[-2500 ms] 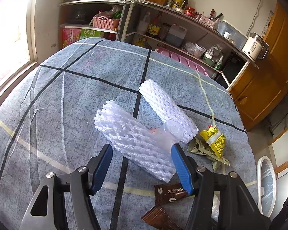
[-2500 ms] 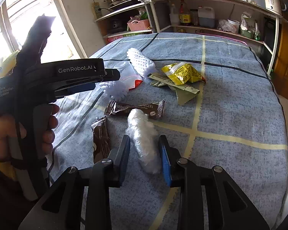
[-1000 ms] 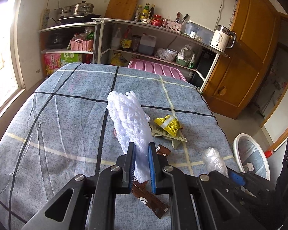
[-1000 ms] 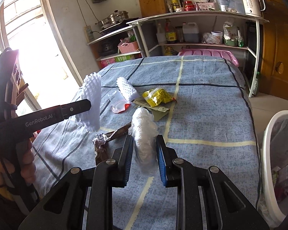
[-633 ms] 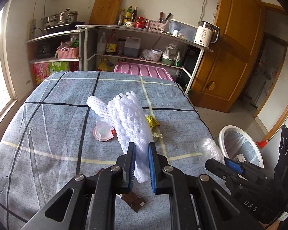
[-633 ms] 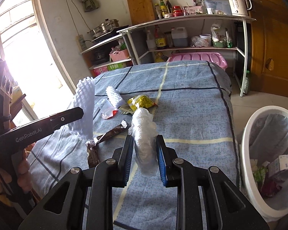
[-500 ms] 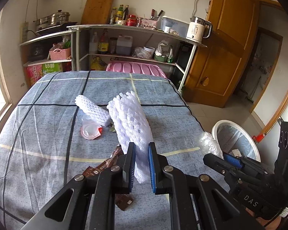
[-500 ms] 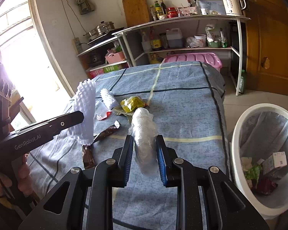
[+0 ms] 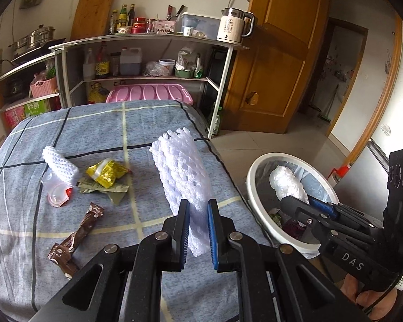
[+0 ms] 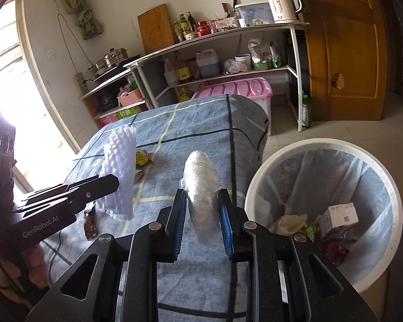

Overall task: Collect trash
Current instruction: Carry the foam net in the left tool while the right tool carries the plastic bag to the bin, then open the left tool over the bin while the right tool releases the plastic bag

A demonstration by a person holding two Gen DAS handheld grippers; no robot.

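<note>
My left gripper [image 9: 197, 214] is shut on a white foam fruit net [image 9: 181, 171], held upright over the table's right edge. My right gripper [image 10: 202, 206] is shut on a crumpled clear plastic wrap [image 10: 201, 185], just left of the white trash bin [image 10: 258, 182]. In the left wrist view the right gripper [image 9: 298, 200] holds the plastic wrap [image 9: 286, 183] over the bin [image 9: 251, 170]. The right wrist view shows the left gripper [image 10: 115, 181] with the foam net [image 10: 119, 169] at the left. On the blue checked cloth [image 9: 153, 123] lie a second foam net [image 9: 59, 162], a yellow packet [image 9: 107, 173], a clear cup [image 9: 55, 190] and brown wrappers [image 9: 78, 234].
The bin holds a liner bag, a small carton [image 10: 338, 216] and scraps. Behind the table stand metal shelves [image 9: 153, 61] with bottles, a pink box lid [image 9: 147, 94] and a kettle [image 9: 235, 25]. A wooden door [image 9: 279, 64] and tiled floor lie to the right.
Both grippers swung to the right with their loads, away from the table's middle toward the bin. The bin now fills more of both views. Neither grip changed.
</note>
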